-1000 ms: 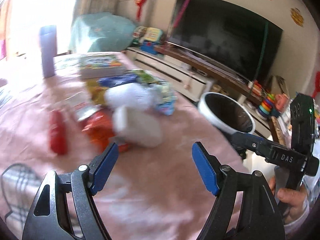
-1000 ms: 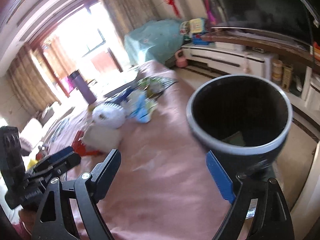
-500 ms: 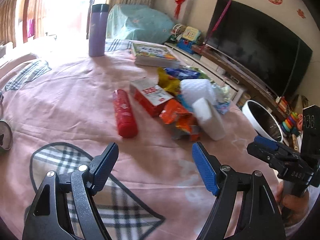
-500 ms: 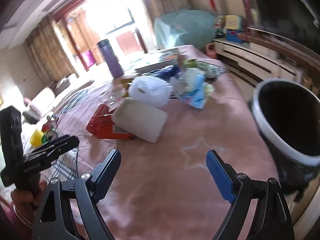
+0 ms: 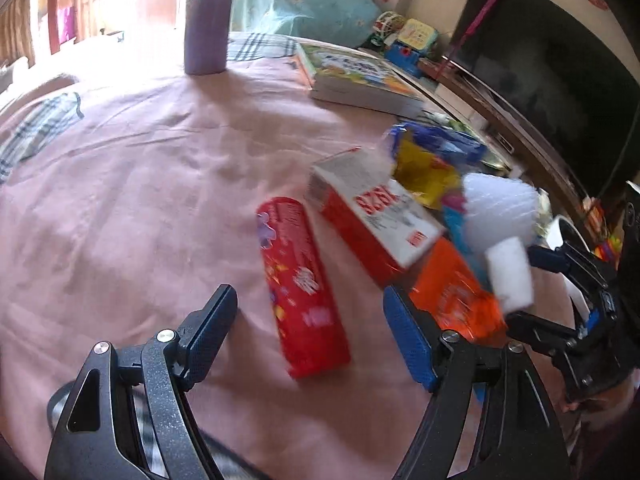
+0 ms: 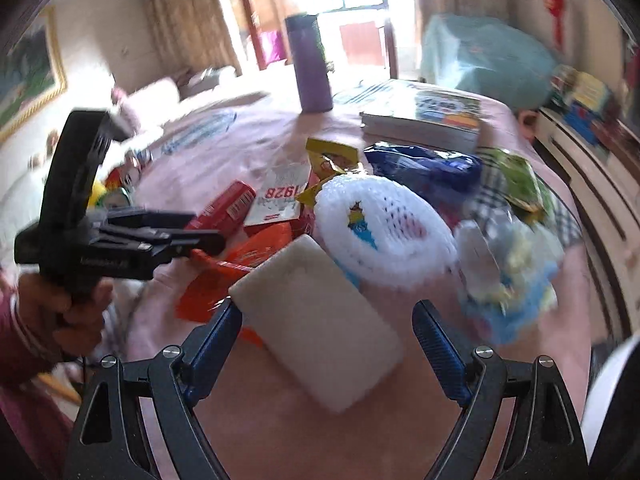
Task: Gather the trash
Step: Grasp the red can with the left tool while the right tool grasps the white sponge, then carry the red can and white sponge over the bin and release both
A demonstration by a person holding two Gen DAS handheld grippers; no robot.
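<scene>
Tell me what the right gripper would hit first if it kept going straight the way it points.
Most likely the pale rectangular foam block: it lies directly ahead of the open right gripper, partly between its blue-padded fingers. The white foam fruit net sits just beyond. Depth is hard to judge through the fisheye.

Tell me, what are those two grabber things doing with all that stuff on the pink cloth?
A person is collecting trash with a hand-held gripper in each hand. The left hand-held gripper is open over a red tube. The right hand-held gripper is open around a white foam block, not squeezing it. Nothing is picked up yet. A purple bottle and a book sit farther back.
</scene>
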